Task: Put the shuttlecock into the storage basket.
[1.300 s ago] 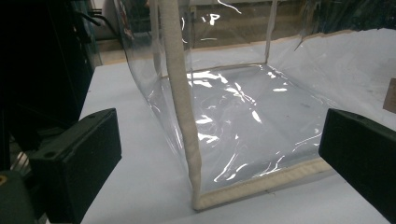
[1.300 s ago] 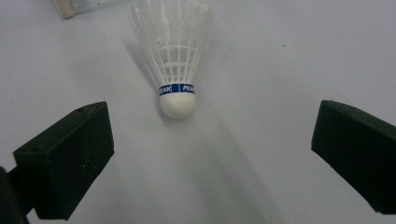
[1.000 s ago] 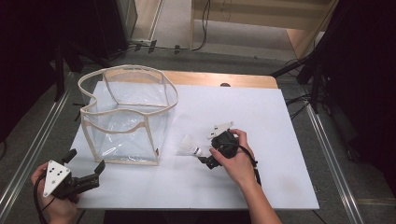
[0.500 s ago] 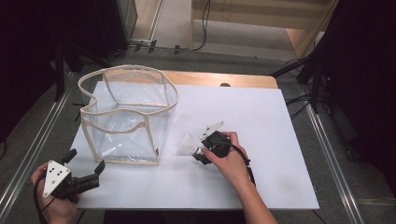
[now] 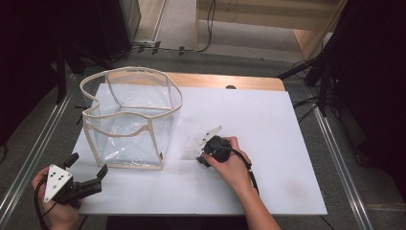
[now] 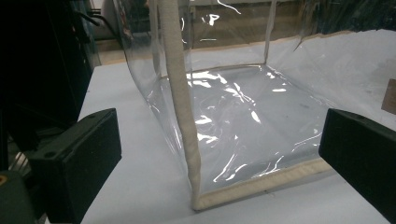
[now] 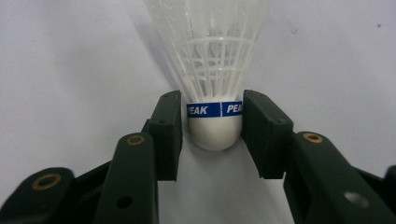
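- The white worktop (image 5: 287,143) carries everything, its wooden far edge showing beyond the white sheet.
- A clear plastic bag (image 5: 129,120) with cream fabric trim stands open-mouthed on the worktop's left half, nearer the far-left corner; in the left gripper view its trimmed corner seam (image 6: 184,116) rises upright between the two jaws, farther off and untouched.
- The left hand-held gripper (image 5: 86,179) is held at the worktop's near-left corner, jaws spread wide and holding nothing, pointed toward the bag.
- The right hand-held gripper (image 5: 203,155) sits low near the middle of the worktop, just right of the bag's base, its jaws pinching a shuttlecock.
- The white plastic shuttlecock (image 7: 215,93) lies on the worktop, its rounded cork clamped on both sides at the blue band printed "PEAK", its skirt pointing away from the gripper.
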`<act>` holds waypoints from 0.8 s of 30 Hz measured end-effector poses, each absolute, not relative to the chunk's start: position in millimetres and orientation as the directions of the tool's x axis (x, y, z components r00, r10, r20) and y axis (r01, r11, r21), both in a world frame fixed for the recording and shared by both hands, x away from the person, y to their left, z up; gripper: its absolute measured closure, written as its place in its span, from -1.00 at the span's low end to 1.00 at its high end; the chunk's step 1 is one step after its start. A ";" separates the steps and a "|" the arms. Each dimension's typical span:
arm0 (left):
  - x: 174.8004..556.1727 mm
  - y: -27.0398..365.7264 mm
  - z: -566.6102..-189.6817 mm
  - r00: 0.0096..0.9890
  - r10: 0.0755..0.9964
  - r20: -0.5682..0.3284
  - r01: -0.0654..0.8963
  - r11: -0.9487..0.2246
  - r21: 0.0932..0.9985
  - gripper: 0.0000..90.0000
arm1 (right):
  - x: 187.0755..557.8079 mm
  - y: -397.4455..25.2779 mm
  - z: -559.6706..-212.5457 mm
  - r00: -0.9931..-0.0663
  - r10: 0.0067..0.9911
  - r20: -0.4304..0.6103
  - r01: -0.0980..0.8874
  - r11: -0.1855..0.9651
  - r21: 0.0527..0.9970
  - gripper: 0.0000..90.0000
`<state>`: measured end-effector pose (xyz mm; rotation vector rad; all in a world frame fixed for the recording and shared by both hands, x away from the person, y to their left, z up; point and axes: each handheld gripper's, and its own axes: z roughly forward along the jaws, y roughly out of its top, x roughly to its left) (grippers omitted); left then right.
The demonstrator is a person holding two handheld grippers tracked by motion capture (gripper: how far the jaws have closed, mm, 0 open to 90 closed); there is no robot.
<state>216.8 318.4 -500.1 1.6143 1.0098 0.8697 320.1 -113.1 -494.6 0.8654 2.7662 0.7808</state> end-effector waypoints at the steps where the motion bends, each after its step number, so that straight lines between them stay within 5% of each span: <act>1: 216.7 318.5 -500.1 0.392 0.918 0.061 0.199 -0.149 0.969 -1.00 | 320.2 -113.1 -494.4 -0.823 0.568 0.019 0.494 0.698 0.519 0.34; 24: 216.9 318.7 -500.1 0.390 0.919 0.058 0.200 -0.146 0.969 -1.00 | 318.3 -130.7 -478.9 -0.790 0.607 0.084 0.508 0.572 0.643 0.39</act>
